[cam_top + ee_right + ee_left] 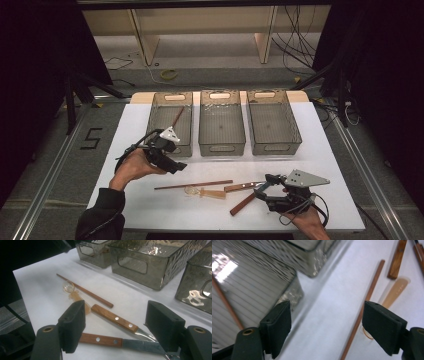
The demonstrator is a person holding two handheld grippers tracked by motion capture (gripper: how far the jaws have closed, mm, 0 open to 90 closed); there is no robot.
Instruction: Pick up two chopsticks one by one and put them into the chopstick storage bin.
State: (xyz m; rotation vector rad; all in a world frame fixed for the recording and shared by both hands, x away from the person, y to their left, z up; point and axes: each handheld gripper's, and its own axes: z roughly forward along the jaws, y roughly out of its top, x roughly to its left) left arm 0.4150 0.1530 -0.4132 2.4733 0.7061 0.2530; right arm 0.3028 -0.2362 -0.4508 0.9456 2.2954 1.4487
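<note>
Three grey mesh bins stand in a row at the far side of the white table (130,200): left bin (170,125), middle bin (222,125), right bin (273,125).

Item 1: one chopstick (177,117) lying inside the left bin, leaning toward a far corner.

Item 2: a second chopstick (194,185) on the table in front of the bins, its long axis running nearly side to side across my front.

Item 3: clear plastic spoon (205,191) with an amber handle, just beside that chopstick on my side.

Items 4 and 5: two wood-handled knives (243,187) and (243,204), crossing near their blades.

My left gripper (172,165) hovers by the near wall of the left bin, jaws spread wide with nothing between them. The loose chopstick lies to its right and nearer me, and in the left gripper view it passes just inside one pad.

My right gripper (260,190) rests over the knives, jaws apart, not pinching either one; both handles lie between them in the right gripper view.

Judgement: the left hand is nearer the chopstick's free end, so that pick falls to it.
</note>
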